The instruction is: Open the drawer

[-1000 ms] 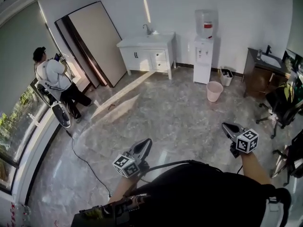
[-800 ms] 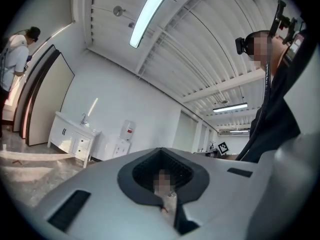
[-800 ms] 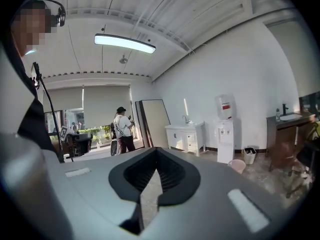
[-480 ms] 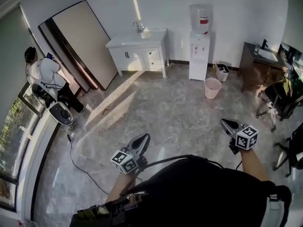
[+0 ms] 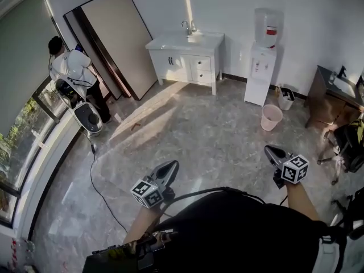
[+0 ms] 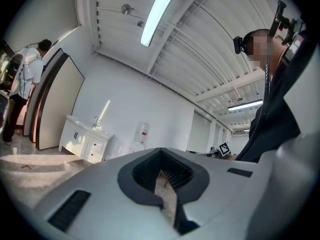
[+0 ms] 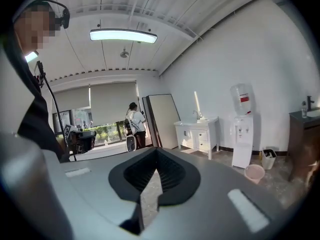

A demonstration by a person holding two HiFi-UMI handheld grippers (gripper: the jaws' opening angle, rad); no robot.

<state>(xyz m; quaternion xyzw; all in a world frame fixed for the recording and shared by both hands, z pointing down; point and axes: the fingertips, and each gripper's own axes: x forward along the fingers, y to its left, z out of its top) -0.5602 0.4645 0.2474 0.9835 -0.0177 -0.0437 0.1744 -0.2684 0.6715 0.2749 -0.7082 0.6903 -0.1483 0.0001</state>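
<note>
A white sink cabinet [image 5: 183, 54] stands against the far wall, with two small drawers [image 5: 202, 69] on its right side, both closed. It also shows small in the left gripper view as the cabinet [image 6: 84, 143] and in the right gripper view as the cabinet [image 7: 198, 133]. My left gripper [image 5: 171, 165] is held in front of the body, far from the cabinet, its jaws together and empty [image 6: 161, 154]. My right gripper [image 5: 268, 150] hovers at the right, also far off, jaws together with nothing in them [image 7: 156, 153].
A water dispenser [image 5: 263, 60] stands right of the cabinet, with a pink bucket [image 5: 271, 117] on the floor before it. A large board [image 5: 116, 43] leans on the wall at left. A person [image 5: 73, 73] stands by the window. A cable [image 5: 98, 182] crosses the floor, and a dark desk [image 5: 334, 93] is at the right.
The room has shifted in the head view: the cabinet and dispenser now sit further right and slightly nearer. Both grippers keep their places before the body, jaws unchanged.
</note>
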